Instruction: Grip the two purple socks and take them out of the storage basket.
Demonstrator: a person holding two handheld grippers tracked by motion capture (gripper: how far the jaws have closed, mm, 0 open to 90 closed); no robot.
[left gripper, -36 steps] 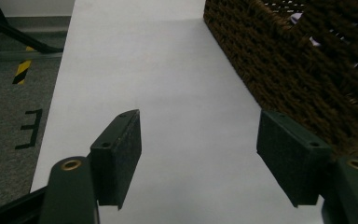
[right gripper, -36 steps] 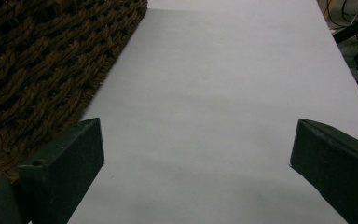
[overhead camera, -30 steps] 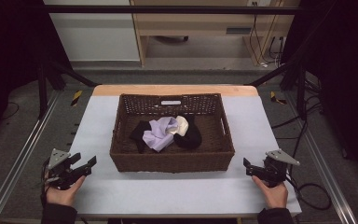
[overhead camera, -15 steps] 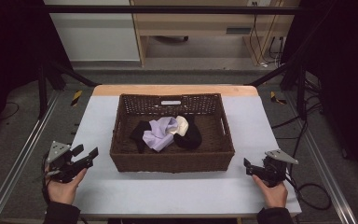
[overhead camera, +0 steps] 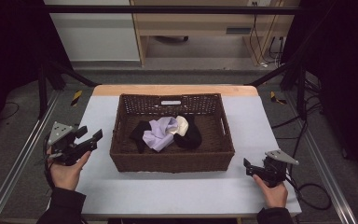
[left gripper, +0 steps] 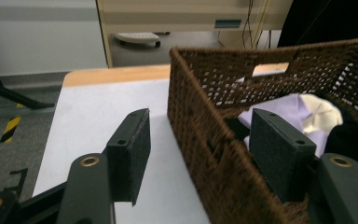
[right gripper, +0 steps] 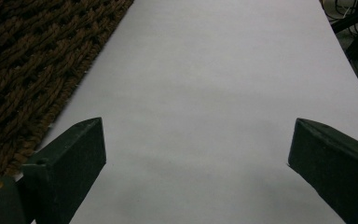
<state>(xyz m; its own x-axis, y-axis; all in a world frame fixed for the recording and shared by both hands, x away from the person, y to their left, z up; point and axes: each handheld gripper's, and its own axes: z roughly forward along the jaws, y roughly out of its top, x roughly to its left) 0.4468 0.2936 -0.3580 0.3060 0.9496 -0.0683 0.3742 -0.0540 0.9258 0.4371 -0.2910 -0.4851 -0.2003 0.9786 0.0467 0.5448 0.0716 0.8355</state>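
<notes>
Nothing is picked up yet: the lilac cloth [overhead camera: 157,134], a cream piece [overhead camera: 182,125] and dark garments [overhead camera: 192,136] all lie in the wicker basket [overhead camera: 172,161] on the worktop [overhead camera: 177,191]. My left gripper [overhead camera: 89,139] hovers beside the basket, fingers apart; my right gripper [overhead camera: 251,168] rests near its corner, fingers apart too, empty. I can read no labels or writing.

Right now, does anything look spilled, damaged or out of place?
Nothing stands out. The wicker basket sits square on the table, clothes bunched inside, nothing spilled. Left gripper and right gripper are open, holding nothing.
</notes>
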